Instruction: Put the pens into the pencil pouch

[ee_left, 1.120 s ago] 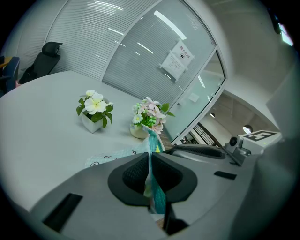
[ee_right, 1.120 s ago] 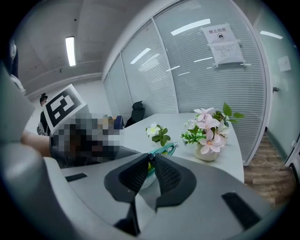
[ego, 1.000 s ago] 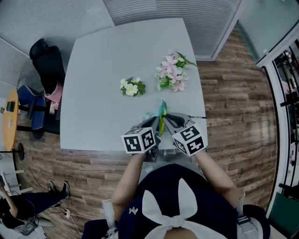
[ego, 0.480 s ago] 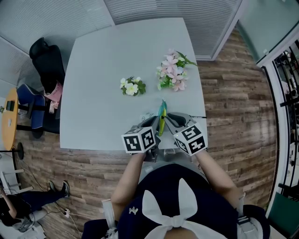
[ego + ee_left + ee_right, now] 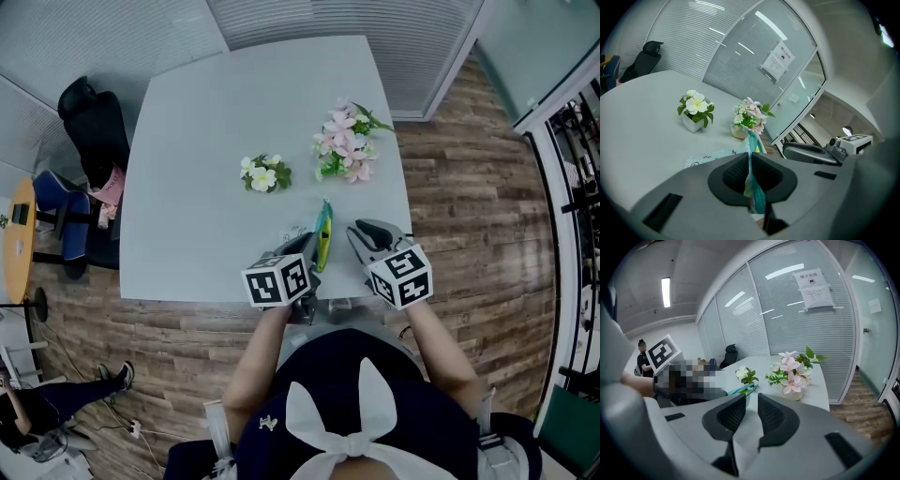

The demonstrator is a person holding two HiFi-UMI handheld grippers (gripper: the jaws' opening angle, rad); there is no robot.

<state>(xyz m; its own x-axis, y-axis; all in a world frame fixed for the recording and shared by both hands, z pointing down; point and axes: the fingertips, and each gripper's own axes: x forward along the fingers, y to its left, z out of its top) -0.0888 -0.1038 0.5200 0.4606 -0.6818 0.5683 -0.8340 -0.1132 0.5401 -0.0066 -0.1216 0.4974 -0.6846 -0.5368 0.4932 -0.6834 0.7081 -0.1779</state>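
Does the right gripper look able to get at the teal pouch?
Probably yes: the right gripper, empty with jaws opening, sits beside the pouch, nothing standing between them; the left gripper pinches its near end.

The left tongs (image 5: 751,161) are clamped tight on a fold of the teal pencil pouch (image 5: 753,141). The fabric stands up between the pads, and a paler printed part of it lies on the grey surface (image 5: 642,126). Beyond it sits a pot of white flowers (image 5: 693,115), with a pot of pink flowers (image 5: 749,121) near its right. A black chair (image 5: 644,56) stands at the far edge.
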